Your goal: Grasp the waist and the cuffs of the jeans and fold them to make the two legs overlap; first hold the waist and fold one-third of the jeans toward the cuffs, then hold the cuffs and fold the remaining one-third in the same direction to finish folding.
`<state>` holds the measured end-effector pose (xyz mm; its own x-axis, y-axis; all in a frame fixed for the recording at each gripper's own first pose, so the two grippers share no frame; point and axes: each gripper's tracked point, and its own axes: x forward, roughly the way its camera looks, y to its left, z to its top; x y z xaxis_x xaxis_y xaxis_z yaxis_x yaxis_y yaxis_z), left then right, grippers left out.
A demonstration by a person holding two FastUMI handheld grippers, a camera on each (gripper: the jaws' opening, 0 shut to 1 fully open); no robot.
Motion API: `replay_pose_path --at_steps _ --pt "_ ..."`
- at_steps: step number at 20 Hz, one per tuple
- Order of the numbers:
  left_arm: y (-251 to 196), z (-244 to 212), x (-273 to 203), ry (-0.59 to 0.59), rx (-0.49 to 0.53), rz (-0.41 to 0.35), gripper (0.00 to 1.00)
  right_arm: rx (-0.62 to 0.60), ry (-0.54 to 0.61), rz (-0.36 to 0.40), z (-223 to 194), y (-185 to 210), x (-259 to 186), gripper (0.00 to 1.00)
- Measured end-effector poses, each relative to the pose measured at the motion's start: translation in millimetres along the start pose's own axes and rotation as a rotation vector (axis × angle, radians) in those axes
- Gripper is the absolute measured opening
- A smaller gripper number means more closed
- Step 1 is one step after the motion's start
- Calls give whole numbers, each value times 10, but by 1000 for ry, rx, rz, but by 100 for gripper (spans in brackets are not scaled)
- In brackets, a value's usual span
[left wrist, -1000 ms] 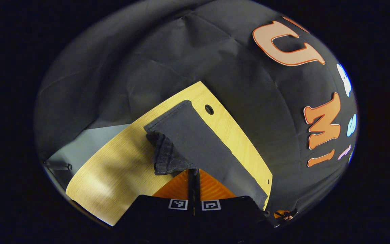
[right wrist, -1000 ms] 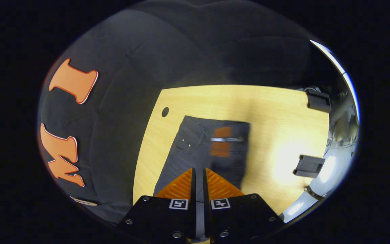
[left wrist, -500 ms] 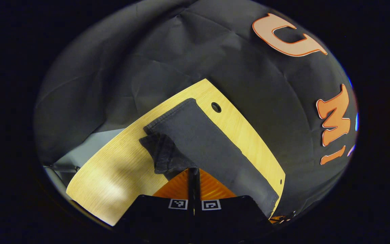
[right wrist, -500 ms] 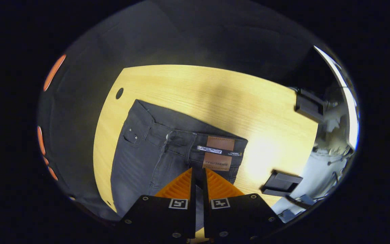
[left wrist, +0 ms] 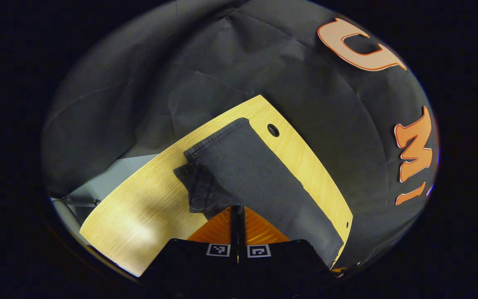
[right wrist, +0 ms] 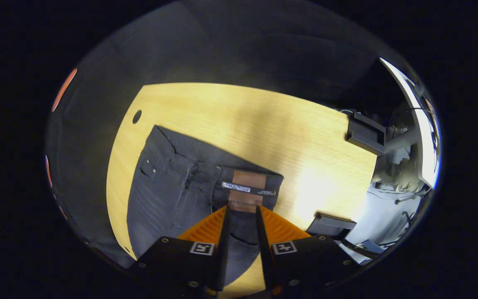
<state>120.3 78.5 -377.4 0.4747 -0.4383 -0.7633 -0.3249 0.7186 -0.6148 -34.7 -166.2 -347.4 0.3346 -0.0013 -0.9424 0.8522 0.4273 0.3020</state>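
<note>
Dark grey jeans lie on the wooden table, legs overlapped. The waist with its brown leather patch rests flat just ahead of my right gripper, which is open, denim showing in the gap between its fingers. In the left gripper view one long leg stretches along the table's far edge. A cuff is lifted and turned back from the leg's end. My left gripper is shut on that cuff's edge.
A round cable hole sits near the table corner beside the jeans. Two black clamps sit at the table's right edge. Bare wood lies left of the cuff.
The right gripper's fingers have spread apart and let go of the waist, which now lies flat on the table. The left gripper keeps its hold on the cuff and has barely moved.
</note>
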Motion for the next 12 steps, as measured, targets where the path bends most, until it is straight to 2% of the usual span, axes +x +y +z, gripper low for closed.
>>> replay_pose_path --at_steps 2,3,5,7,8,9,11,12 --pt "41 -33 12 4 -6 10 1 36 36 -2 -118 -5 132 59" --pt "65 -47 12 6 -8 15 1 52 67 1 -207 -6 182 77" --pt "109 -80 3 16 -12 27 0 50 101 1 -332 11 343 90" --pt "149 -85 -2 22 -17 34 0 -1 68 -9 -276 96 415 97" --pt "143 -90 -1 22 -20 36 1 -45 94 -26 -360 71 424 88" --pt "146 -90 1 26 -23 39 0 -35 59 -36 -290 67 448 65" --pt "165 -105 17 28 -20 41 1 58 75 24 -317 267 412 18" --pt "167 -109 17 30 -20 41 1 63 56 99 -283 382 365 18"
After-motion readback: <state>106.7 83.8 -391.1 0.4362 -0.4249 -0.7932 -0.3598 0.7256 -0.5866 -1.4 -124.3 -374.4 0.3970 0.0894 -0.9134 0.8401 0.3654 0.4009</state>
